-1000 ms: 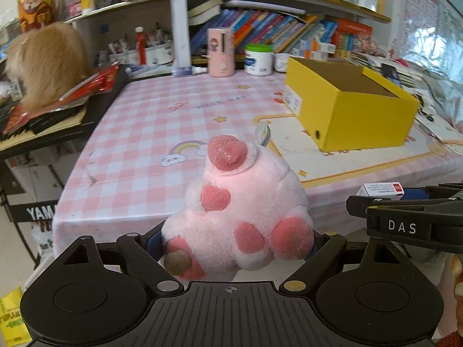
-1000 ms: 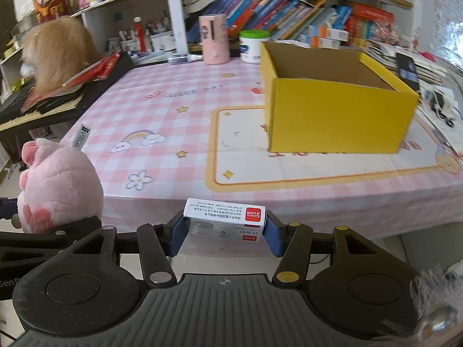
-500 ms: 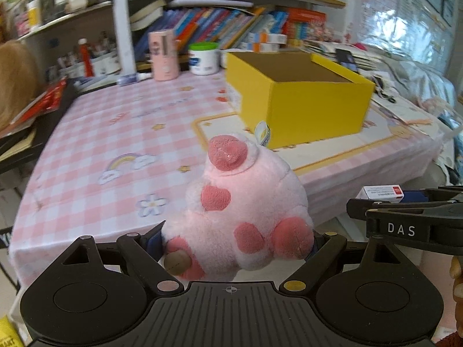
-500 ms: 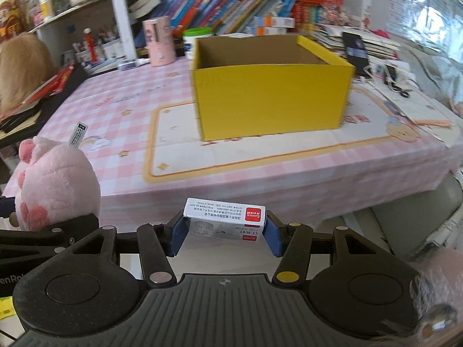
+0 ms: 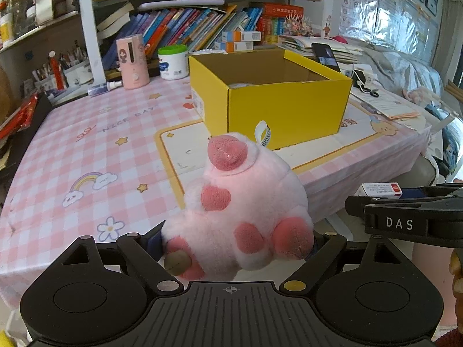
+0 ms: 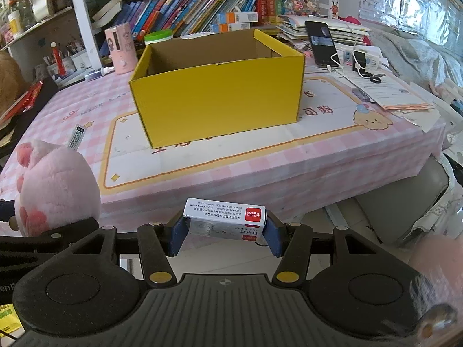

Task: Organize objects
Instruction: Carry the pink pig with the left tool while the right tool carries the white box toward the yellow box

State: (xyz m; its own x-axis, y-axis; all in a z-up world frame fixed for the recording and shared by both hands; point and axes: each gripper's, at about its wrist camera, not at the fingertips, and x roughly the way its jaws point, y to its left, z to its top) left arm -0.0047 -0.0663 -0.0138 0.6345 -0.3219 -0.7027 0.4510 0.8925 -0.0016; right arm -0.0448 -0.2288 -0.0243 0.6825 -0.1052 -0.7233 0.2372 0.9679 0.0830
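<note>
Nearest the lens, the left gripper (image 5: pixel 237 241) had its fingers clamped on a pink plush toy (image 5: pixel 246 202), its darker pink paw pads facing the camera and a white sewn-in tag sticking up behind it. The right gripper (image 6: pixel 225 231) held its blue fingers (image 6: pixel 177 235) closed on the two ends of a small white staple box (image 6: pixel 225 219) with a red label. Both were held off the near edge of the counter (image 6: pixel 86 107) — not resting on it.

The counter wore a pink-and-white checked cloth (image 5: pixel 95 144) printed with a rainbow, stars and flowers, and on it lay a cream mat with a yellow border (image 6: pixel 208 159). An open yellow cardboard box (image 6: pixel 220 98) stood on that mat, its brown inside showing. To its right lay loose papers (image 6: pixel 396 95), black scissors (image 6: pixel 376 79) and a phone (image 6: pixel 321 43) propped on a stack of books.

Along the back edge stood a pink cartoon-printed canister (image 5: pixel 131 62) and a white jar with a green lid (image 5: pixel 173 62). Behind them — a shelf of tilted colourful books (image 5: pixel 185 29).
</note>
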